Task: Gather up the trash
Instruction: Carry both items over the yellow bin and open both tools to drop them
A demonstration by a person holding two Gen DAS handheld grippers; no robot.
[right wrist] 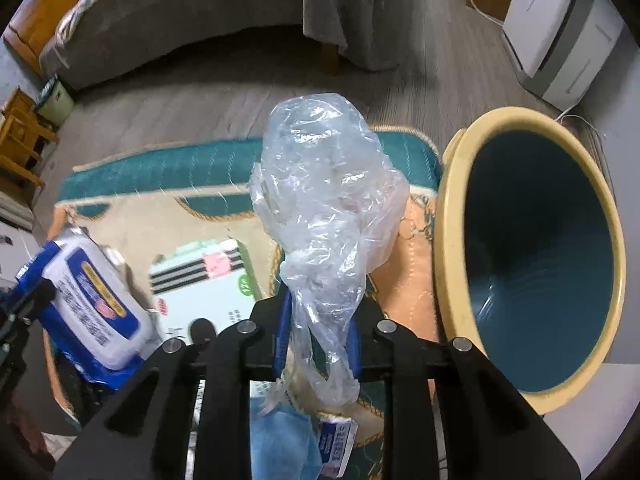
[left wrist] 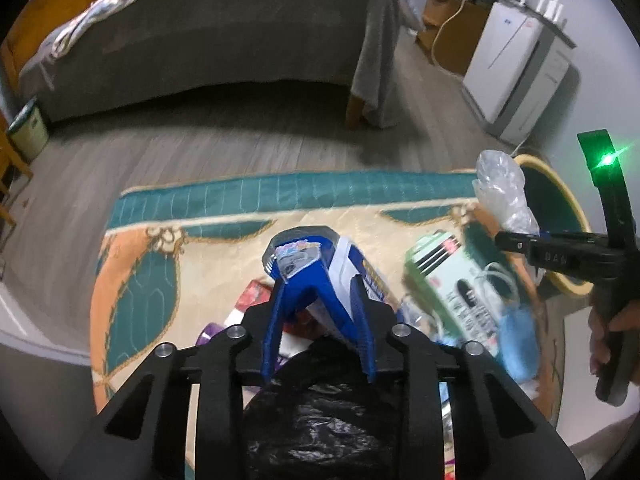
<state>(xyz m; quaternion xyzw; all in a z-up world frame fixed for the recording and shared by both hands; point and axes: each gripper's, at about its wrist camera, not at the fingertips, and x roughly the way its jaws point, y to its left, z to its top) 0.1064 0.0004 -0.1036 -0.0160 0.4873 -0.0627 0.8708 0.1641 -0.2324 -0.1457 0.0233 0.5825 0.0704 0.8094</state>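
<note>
My left gripper [left wrist: 320, 286] is shut on a blue and white wipes pack [left wrist: 340, 276], which stands tilted between its blue fingers above the rug. In the right wrist view the same wipes pack [right wrist: 94, 292] shows at the far left. My right gripper [right wrist: 318, 322] is shut on the neck of a crumpled clear plastic bag [right wrist: 320, 196], which sticks up past the fingertips. A yellow-rimmed bin [right wrist: 448, 240] with a teal inside stands open just to its right. The left wrist view shows the right gripper [left wrist: 516, 242] with the clear bag [left wrist: 502, 188] in front of the bin [left wrist: 576, 208].
On the patterned rug [left wrist: 224, 224] lie a green and white box [left wrist: 452, 280], a blue face mask [left wrist: 516, 340], a black plastic bag [left wrist: 320, 412] and a red packet [left wrist: 252, 296]. A grey-covered bed [left wrist: 224, 36] stands behind, with a white appliance [left wrist: 516, 64] at the right wall.
</note>
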